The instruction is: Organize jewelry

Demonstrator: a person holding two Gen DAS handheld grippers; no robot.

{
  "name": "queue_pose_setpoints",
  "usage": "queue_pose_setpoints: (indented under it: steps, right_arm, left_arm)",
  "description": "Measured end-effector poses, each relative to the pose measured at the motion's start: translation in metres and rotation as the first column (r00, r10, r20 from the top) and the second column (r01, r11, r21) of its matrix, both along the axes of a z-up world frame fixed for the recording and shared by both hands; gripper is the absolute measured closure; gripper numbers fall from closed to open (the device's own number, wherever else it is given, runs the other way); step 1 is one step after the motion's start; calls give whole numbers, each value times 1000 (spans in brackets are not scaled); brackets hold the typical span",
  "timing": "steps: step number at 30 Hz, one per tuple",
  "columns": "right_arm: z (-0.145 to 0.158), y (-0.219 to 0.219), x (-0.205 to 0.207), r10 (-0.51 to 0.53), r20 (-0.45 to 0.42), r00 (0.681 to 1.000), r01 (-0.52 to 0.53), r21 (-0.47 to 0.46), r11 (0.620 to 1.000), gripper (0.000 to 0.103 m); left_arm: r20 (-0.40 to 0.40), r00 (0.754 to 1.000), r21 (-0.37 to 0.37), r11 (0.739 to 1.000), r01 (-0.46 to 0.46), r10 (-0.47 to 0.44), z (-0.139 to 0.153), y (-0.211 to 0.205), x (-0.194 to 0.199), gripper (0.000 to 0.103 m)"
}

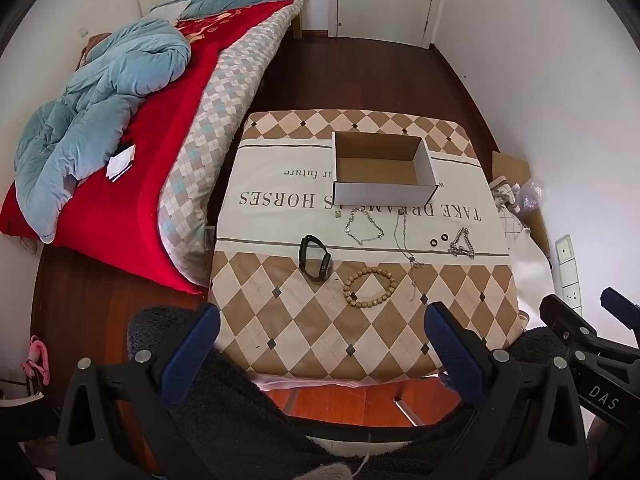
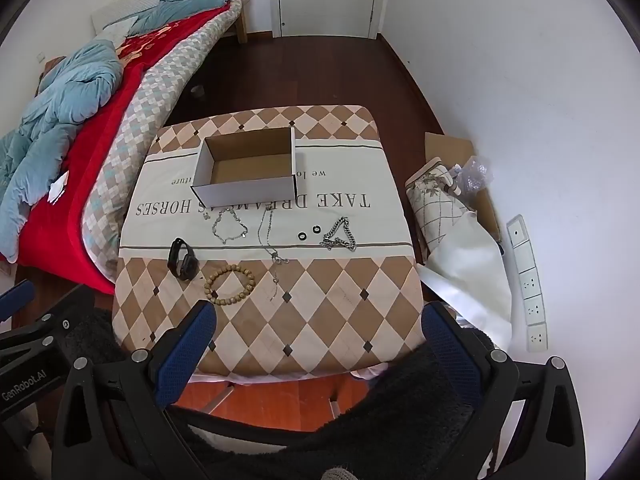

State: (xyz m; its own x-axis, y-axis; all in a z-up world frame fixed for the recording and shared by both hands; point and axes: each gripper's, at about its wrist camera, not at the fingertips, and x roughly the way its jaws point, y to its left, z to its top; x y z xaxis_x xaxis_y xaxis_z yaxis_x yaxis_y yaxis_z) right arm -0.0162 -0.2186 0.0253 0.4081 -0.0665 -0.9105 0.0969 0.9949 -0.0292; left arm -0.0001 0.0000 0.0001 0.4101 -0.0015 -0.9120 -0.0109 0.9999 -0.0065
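Looking down over a small table (image 1: 280,332) draped in a brown-and-cream diamond cloth, printed words running upside down across its white band.

Sitting on the far half of the cloth: an open cardboard box (image 1: 383,168) (image 2: 248,168), white outside, brown inside, nothing visible in it.

Lying in front of the box, all apart from it and from the tongs:
- just before its near wall, a thin silver bracelet (image 1: 363,227) (image 2: 229,226) spread in a loop;
- beside that, toward the wall with the sockets, a long fine necklace (image 1: 405,246) (image 2: 269,242) trailing toward the near edge;
- further that way, two small black rings (image 1: 438,239) (image 2: 309,233) side by side;
- just past the rings, a chunky silver chain (image 1: 463,243) (image 2: 340,234) bunched in a triangle;
- nearer than the bracelet, toward the bed, a black watch (image 1: 316,258) (image 2: 183,259) standing on its strap edge;
- just beside the watch, a ring of wooden beads (image 1: 370,287) (image 2: 230,284) lying flat.

Hovering short of the near edge of the table, left tongs (image 1: 322,334) spread wide with blue pads holding nothing; right tongs (image 2: 318,334) likewise gaping and bare. Both well short of the box.

Lying off beside the table: a bed (image 1: 132,152) with a red blanket and a rumpled blue quilt.
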Motion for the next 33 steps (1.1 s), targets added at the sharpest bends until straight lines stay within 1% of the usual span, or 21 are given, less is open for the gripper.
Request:
queue_pose_setpoints:
  steps: [17, 33]
  right_arm:
    - [1, 0, -1, 0, 1, 1000, 0, -4, 1000, 0]
    - [3, 0, -1, 1, 4, 1000, -1, -7, 1000, 0]
  left_arm:
    - [5, 1000, 1, 1000, 2, -2, -1, -1, 1, 0]
    - [9, 1000, -1, 1000, 1, -1, 10, -1, -1, 0]
